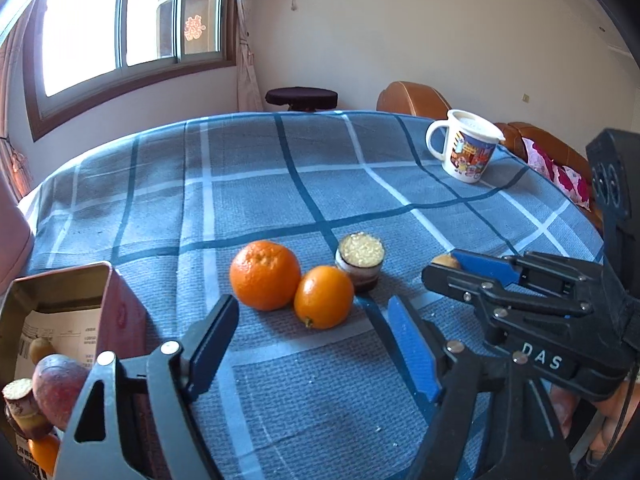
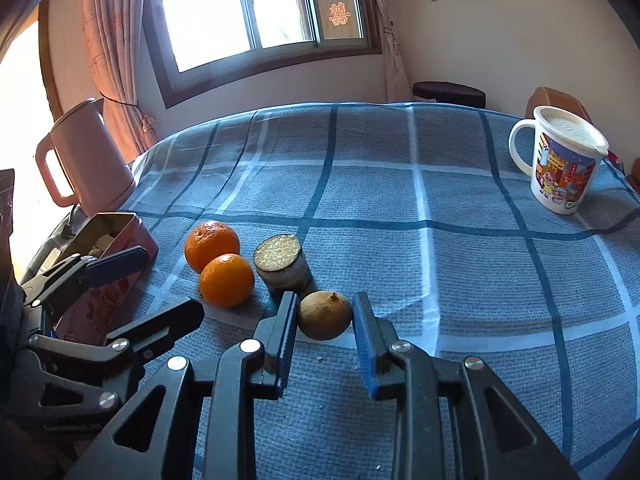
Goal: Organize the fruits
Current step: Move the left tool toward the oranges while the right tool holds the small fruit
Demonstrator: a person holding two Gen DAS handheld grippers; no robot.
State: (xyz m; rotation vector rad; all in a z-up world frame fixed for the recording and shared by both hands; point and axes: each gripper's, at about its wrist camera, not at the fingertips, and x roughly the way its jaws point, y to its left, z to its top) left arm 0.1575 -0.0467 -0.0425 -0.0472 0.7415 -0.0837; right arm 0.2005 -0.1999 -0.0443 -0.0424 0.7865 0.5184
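At the far left, the red tin box (image 1: 120, 312) is standing open on the blue checked tablecloth (image 1: 312, 184), and it is already holding several pieces: a reddish fruit (image 1: 58, 384), a cut sugarcane piece (image 1: 18, 396), something orange at the bottom edge and a small brown fruit near a sheet of paper, so part of the sorting is looking done. The pink kettle (image 2: 84, 156) is sitting behind the box. Just right of the box, the left gripper (image 1: 312, 340) is hovering with its jaws spread wide and holding nothing, facing the fruit in the middle. There the larger orange (image 1: 265, 275) and the smaller orange (image 1: 324, 297) are lying touching each other, and a cut sugarcane stub (image 1: 361, 266) is standing just beside the smaller one; all three are waiting on the cloth. Further right, the right gripper (image 2: 325, 322) is reaching around the small brown fruit (image 2: 325, 315), its jaws lying on either side of the fruit, very near it; whether the pads are actually pressing it is hard to tell. At the far right, the cartoon mug (image 2: 560, 160) is standing well apart from everything. By my reckoning, four pieces are remaining outside the box, with the brown one being dealt with now.
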